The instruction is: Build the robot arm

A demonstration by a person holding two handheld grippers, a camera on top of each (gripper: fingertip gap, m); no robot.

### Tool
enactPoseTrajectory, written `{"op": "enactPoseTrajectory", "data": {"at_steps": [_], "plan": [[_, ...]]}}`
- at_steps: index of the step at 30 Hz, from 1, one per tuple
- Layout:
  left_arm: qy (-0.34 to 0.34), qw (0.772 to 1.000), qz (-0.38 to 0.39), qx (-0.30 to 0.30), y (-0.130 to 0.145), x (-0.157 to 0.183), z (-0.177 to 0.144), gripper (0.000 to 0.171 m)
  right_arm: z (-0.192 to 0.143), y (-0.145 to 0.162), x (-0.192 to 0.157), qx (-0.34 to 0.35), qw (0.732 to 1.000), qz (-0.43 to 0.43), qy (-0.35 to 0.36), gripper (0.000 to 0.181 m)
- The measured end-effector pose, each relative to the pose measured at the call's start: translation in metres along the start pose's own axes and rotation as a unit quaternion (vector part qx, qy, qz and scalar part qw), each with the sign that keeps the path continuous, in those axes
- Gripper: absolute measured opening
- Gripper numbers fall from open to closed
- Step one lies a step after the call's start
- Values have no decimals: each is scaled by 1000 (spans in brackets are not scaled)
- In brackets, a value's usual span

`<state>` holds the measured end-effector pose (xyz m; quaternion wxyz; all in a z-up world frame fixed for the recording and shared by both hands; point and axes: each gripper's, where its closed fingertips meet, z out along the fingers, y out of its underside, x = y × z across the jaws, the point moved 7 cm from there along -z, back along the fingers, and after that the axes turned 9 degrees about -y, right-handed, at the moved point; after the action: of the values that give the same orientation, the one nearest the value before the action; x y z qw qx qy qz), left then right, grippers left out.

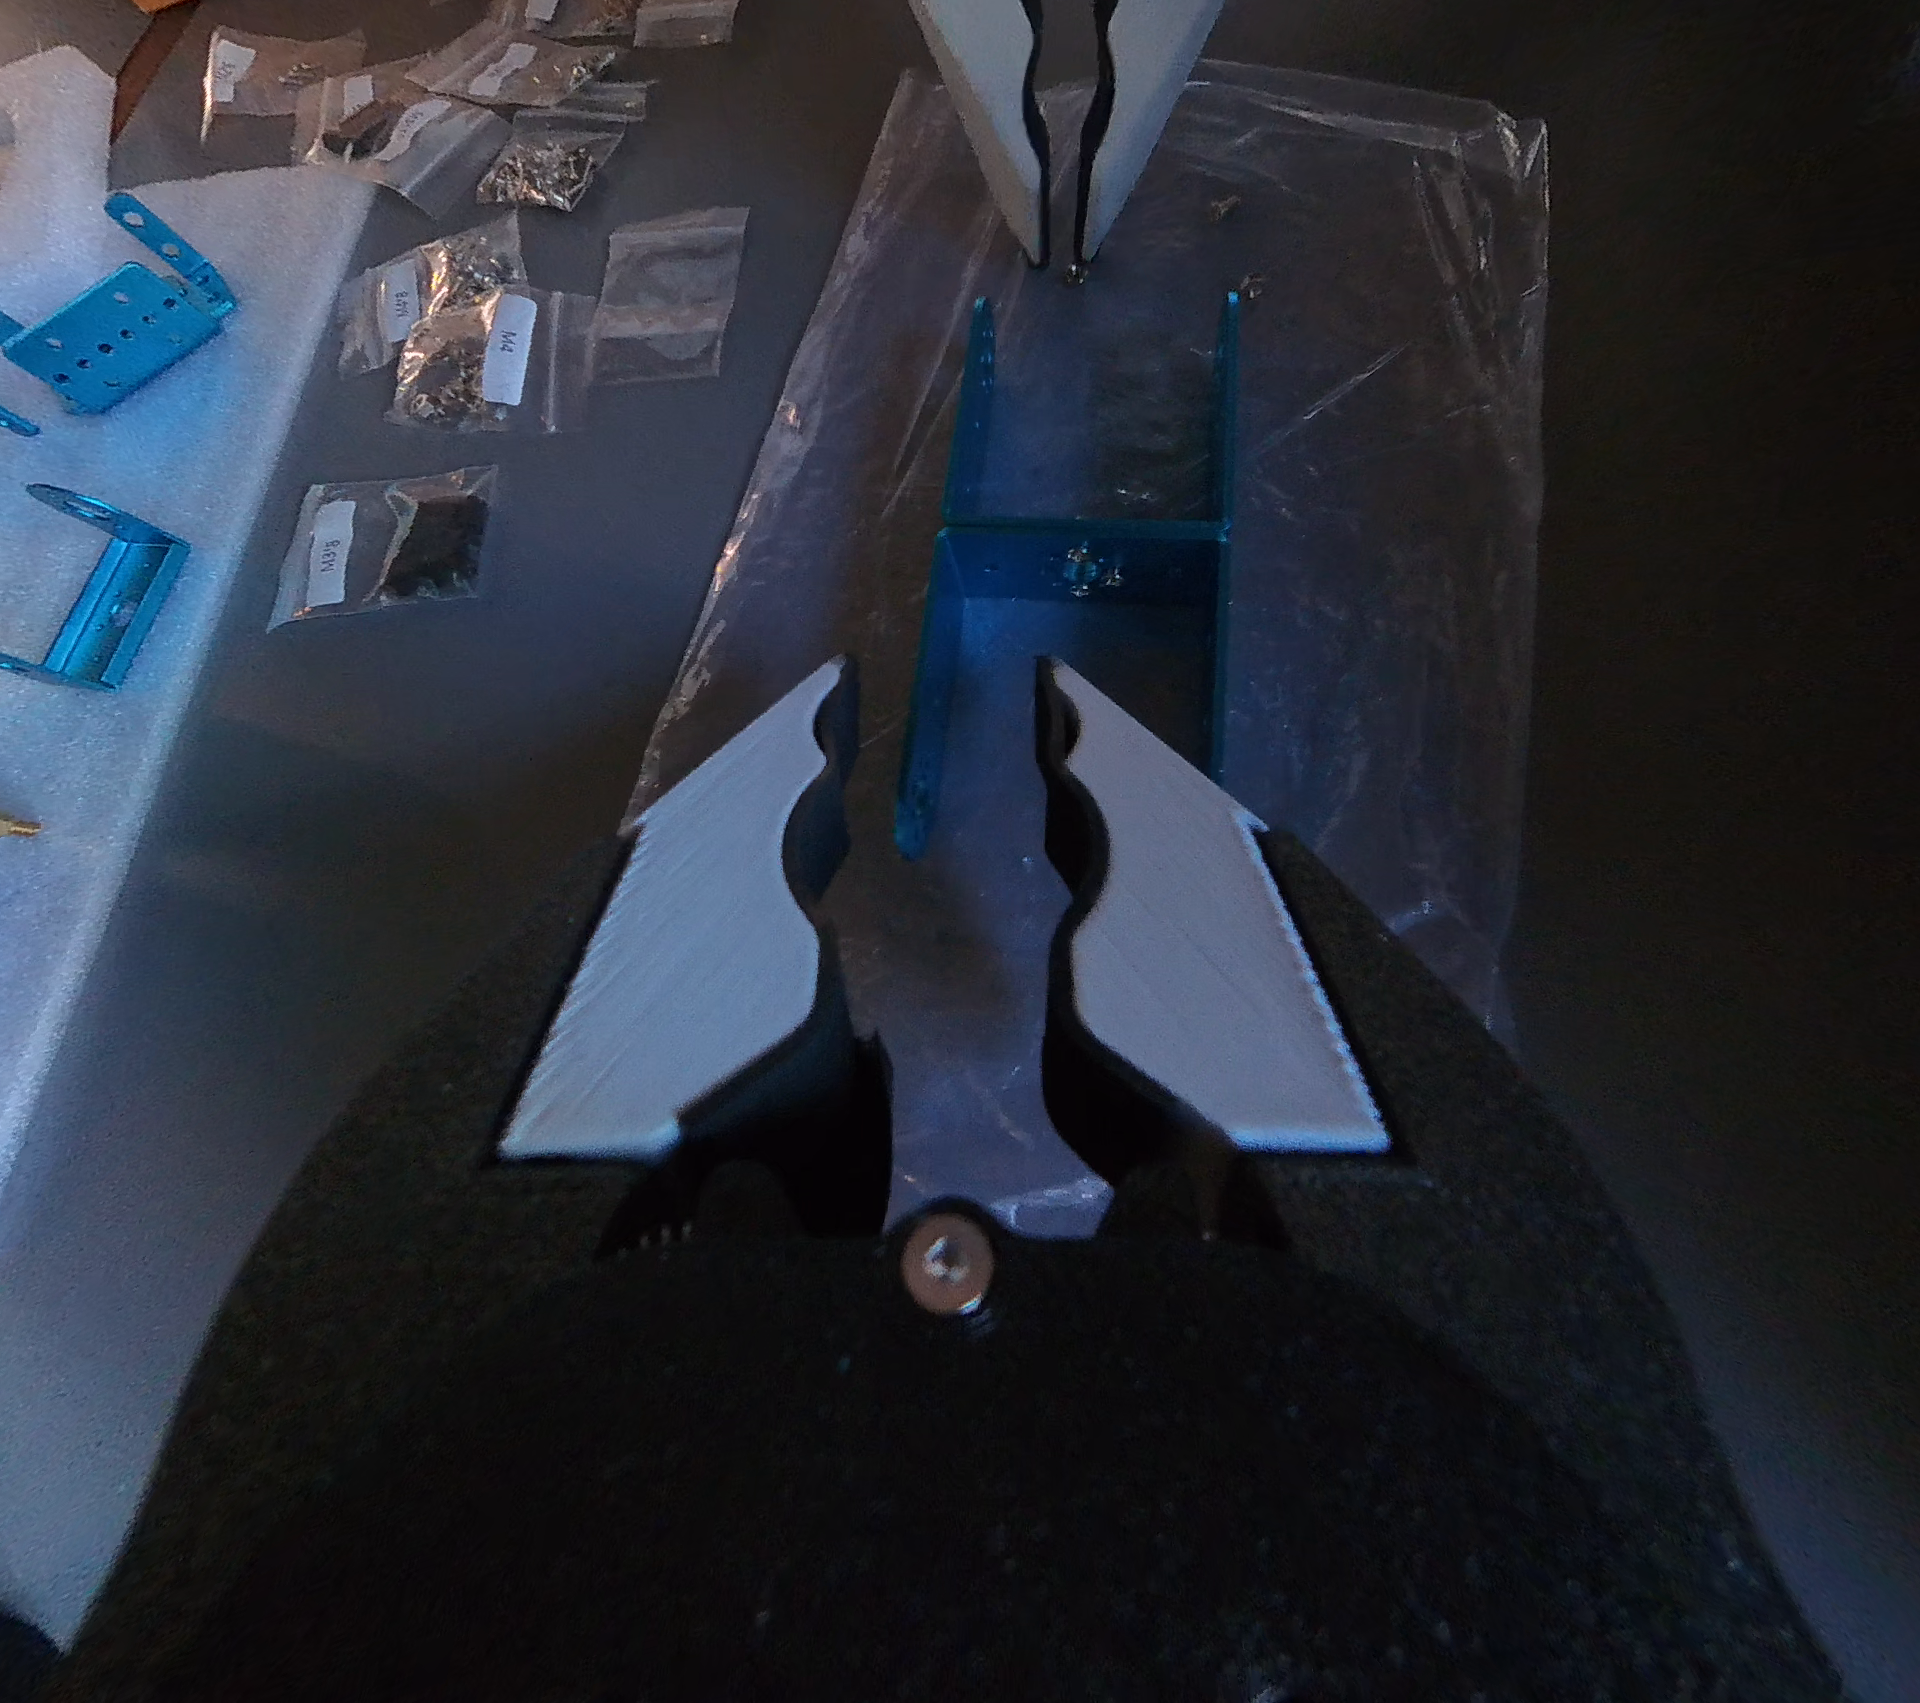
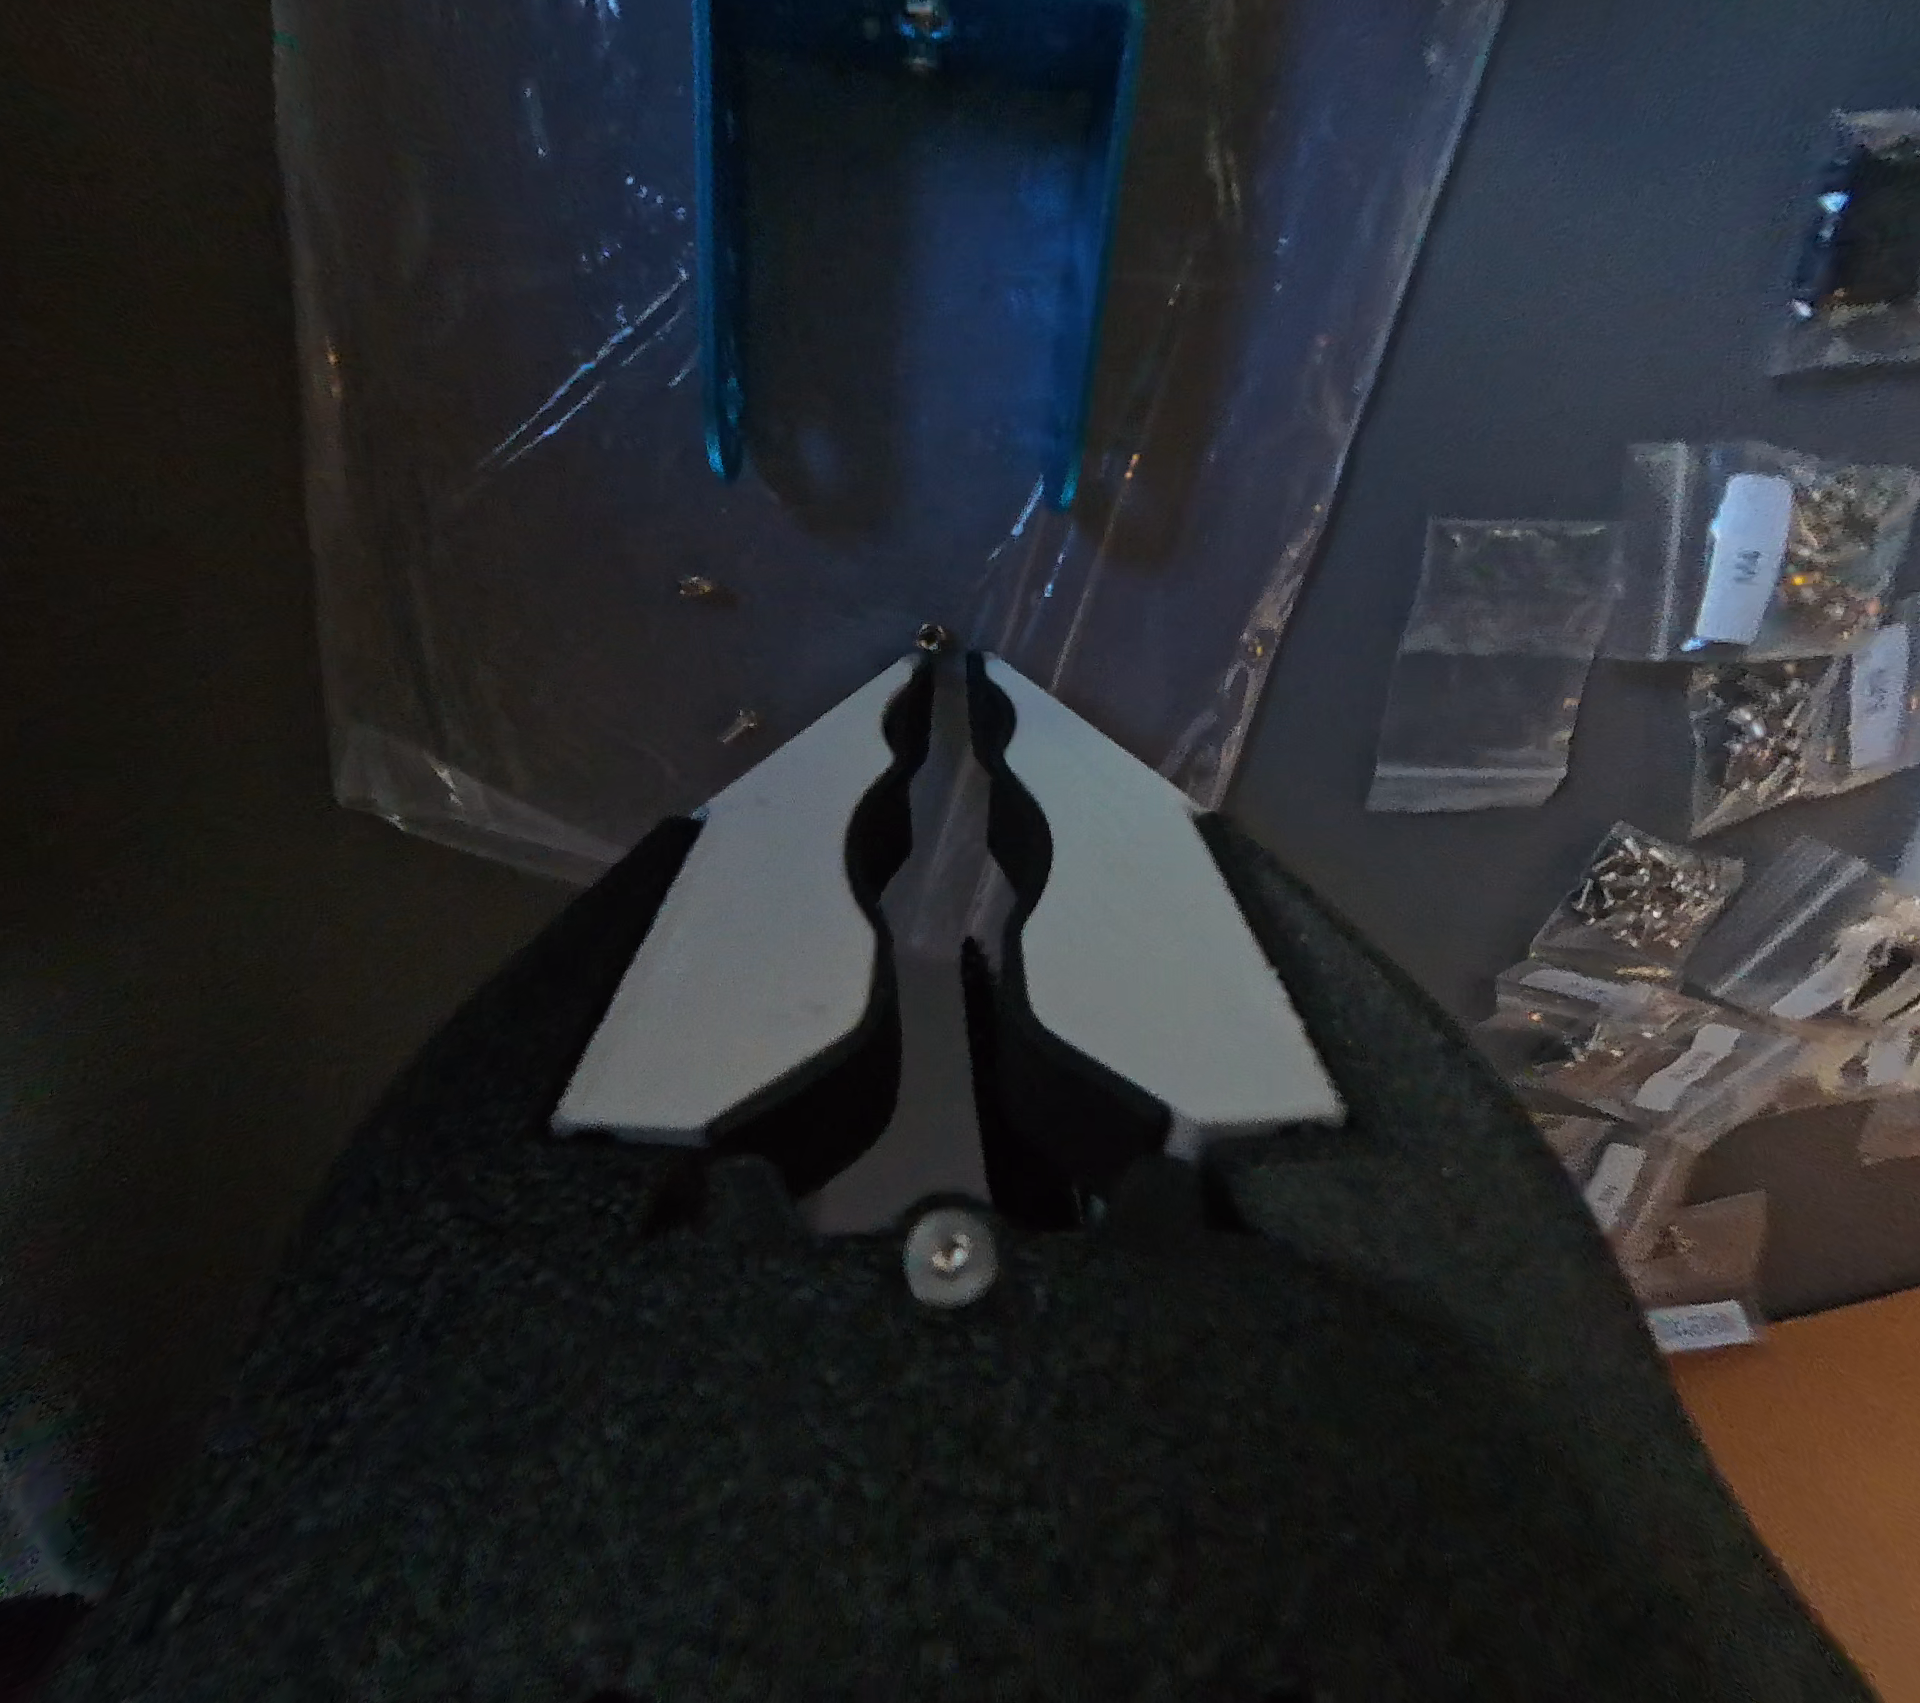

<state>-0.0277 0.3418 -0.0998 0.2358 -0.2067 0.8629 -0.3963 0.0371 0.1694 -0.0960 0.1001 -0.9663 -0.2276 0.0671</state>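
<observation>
While the left gripper [image 1: 940,666] hovers with fingers spread around one blue bracket [image 1: 1081,552] leg, the right gripper [image 2: 943,656] points down, fingers pinching a tiny screw [image 2: 932,637]. Both brackets, joined into an H, lie on a plastic bag [image 1: 1403,406] atop the desk [image 1: 644,573].

The left gripper [image 1: 943,666] hung with jaws apart over a blue H-shaped bracket [image 1: 1081,557] lying on a clear plastic sheet [image 1: 1382,365]. Opposite, the right gripper [image 1: 1060,256] had its tips nearly together at a small screw [image 1: 1075,271]. Bagged hardware [image 1: 468,365] lay left.
</observation>
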Motion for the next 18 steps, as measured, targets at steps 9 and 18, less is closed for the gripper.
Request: {"op": "enactPoseTrajectory", "data": {"at_steps": [9, 18], "plan": [[-2, 1000, 8, -3, 0, 0, -1, 32, 2, -10, -2, -66, 995, -68, -15, 5], [4, 1000, 4, -6, 2, 1, 1, 32, 3, -15, -3, -116, 984, -134, -18, 6]]}}
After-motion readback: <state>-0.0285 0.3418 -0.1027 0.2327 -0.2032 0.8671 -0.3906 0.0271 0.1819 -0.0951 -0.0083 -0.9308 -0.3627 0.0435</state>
